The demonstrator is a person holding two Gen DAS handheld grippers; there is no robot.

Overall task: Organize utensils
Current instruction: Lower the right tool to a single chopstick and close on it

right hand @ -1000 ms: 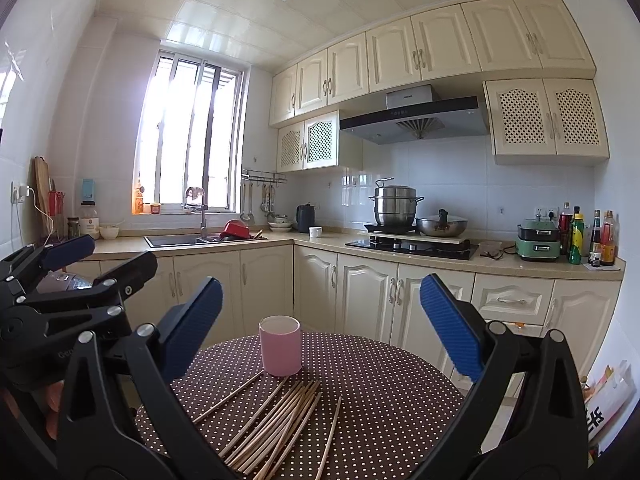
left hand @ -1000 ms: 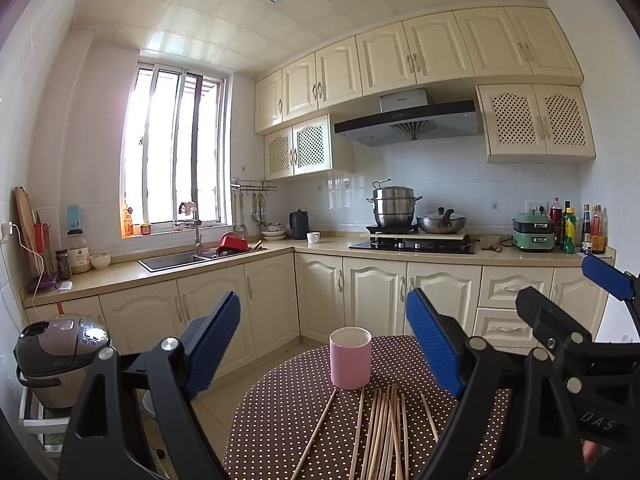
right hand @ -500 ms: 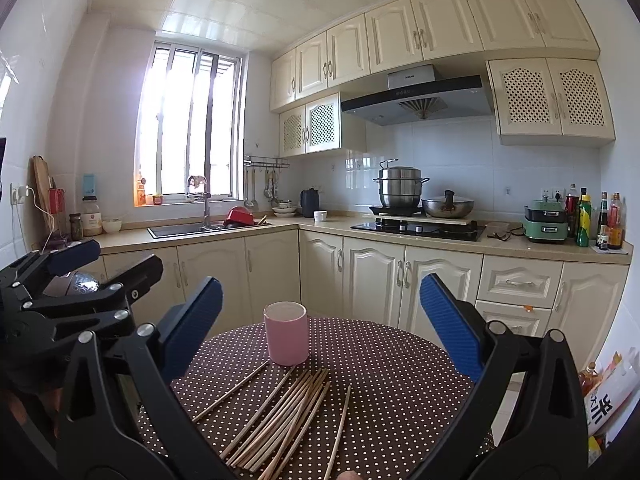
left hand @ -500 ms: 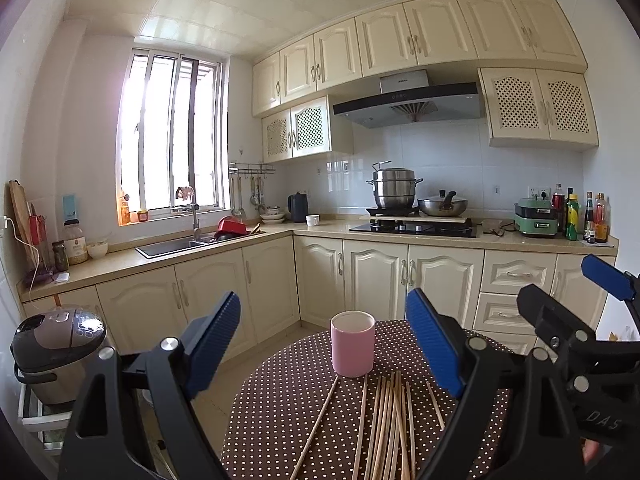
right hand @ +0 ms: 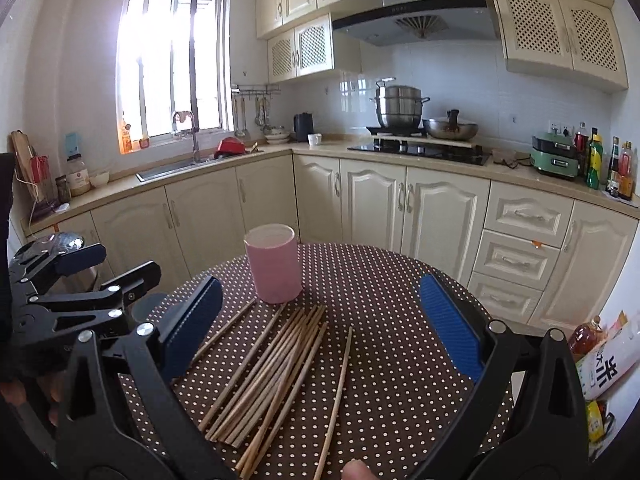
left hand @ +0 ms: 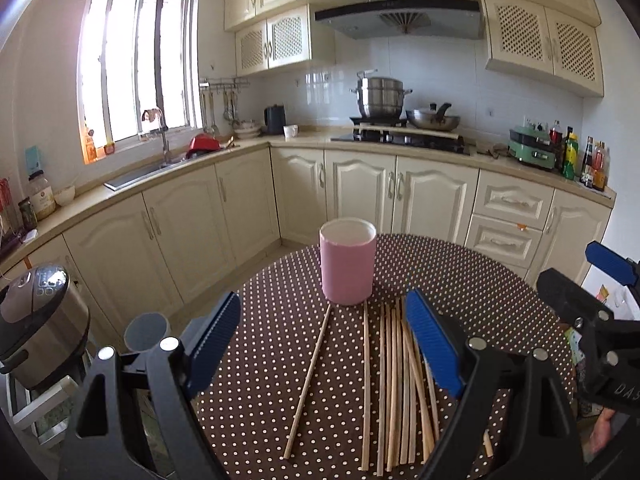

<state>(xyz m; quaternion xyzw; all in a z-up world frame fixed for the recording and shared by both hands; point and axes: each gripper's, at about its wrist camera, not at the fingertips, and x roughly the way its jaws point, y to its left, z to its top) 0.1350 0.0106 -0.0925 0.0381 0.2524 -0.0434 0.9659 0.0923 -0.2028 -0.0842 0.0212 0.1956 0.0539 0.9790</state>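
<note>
My left gripper (left hand: 324, 344) is spread wide with nothing in it, hanging over the dotted table (left hand: 480, 280); right gripper (right hand: 320, 328) same deal, wide and empty. Chopsticks (right hand: 276, 364) lie loose on the cloth between the fingers, just in front of the pink cup (right hand: 273, 268), one stray stick (left hand: 309, 376) off to the left

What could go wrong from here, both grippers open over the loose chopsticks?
1. The chopsticks lie bunched and overlapping on the table, so the right gripper may pinch several or flick neighbours away.
2. The pink cup stands upright right at the sticks' far tips; a forward push could tip it.
3. The left gripper sits close beside the right; they could collide reaching for the same bundle.
</note>
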